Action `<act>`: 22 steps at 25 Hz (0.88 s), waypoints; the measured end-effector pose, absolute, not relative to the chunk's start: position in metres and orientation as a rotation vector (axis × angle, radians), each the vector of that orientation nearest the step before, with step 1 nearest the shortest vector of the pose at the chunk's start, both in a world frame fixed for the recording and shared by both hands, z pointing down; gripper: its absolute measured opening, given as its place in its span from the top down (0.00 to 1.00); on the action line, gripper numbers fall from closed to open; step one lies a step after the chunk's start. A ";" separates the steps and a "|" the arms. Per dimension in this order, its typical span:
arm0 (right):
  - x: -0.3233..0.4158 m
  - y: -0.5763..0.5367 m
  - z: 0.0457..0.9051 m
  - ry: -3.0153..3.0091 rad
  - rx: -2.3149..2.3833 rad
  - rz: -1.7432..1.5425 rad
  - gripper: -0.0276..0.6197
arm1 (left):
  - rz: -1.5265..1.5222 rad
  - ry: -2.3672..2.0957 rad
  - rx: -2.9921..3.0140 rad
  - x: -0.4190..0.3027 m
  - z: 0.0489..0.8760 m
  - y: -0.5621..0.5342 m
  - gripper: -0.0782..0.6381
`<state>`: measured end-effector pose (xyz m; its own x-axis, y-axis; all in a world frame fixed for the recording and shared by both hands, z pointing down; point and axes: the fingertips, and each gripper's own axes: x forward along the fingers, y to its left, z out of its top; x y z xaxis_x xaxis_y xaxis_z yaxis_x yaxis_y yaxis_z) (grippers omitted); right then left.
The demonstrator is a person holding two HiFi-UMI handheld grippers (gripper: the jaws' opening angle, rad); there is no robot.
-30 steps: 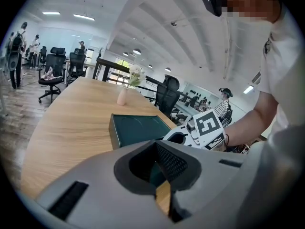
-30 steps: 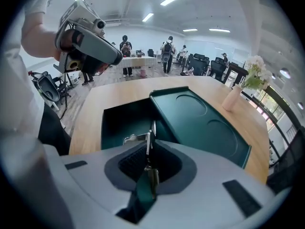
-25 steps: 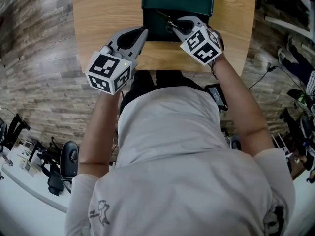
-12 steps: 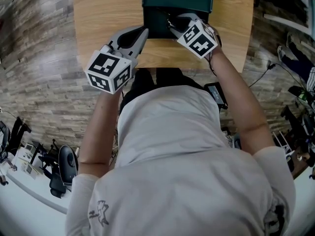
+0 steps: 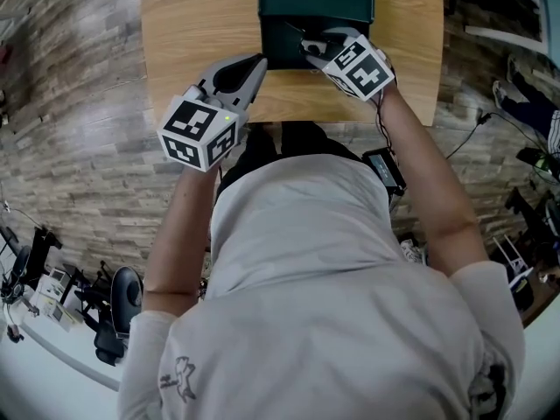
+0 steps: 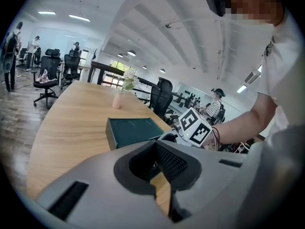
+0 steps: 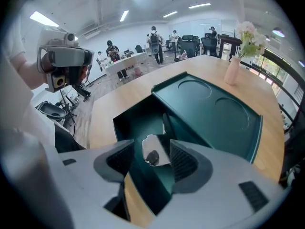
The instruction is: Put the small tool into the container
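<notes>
Right gripper (image 7: 151,162): jaws just opened wide, small tool (image 7: 153,151) ungripped between them (the head view cannot make it out).
Container (image 7: 136,123): dark green, open.
Left gripper (image 6: 155,147): jaws together, empty.

A pale grey short-sleeved shirt (image 5: 297,261) carries a small dark print (image 5: 179,376) on its left side. The left gripper (image 5: 252,62) and right gripper (image 5: 309,45), light grey, bear black-and-white marker cubes.

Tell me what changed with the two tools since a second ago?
The right tool has just been opening its jaws. It let go of the small metal piece, which now sits loose between them in the open green box. The left tool stayed shut and empty over the table, and the box stayed put.
</notes>
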<state>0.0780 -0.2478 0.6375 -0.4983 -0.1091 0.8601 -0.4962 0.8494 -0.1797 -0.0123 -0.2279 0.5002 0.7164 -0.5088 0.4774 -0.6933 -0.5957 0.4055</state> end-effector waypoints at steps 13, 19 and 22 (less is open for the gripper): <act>0.070 -0.236 0.557 -2.150 0.694 0.445 0.62 | 0.389 -0.857 2.502 -0.028 0.446 -0.212 0.88; 0.068 -0.220 0.514 -2.197 0.825 0.408 0.68 | 0.347 -0.836 2.604 -0.037 0.410 -0.200 0.88; 0.060 -0.205 0.495 -2.236 0.880 0.407 0.73 | 0.322 -0.823 2.644 -0.043 0.395 -0.189 0.88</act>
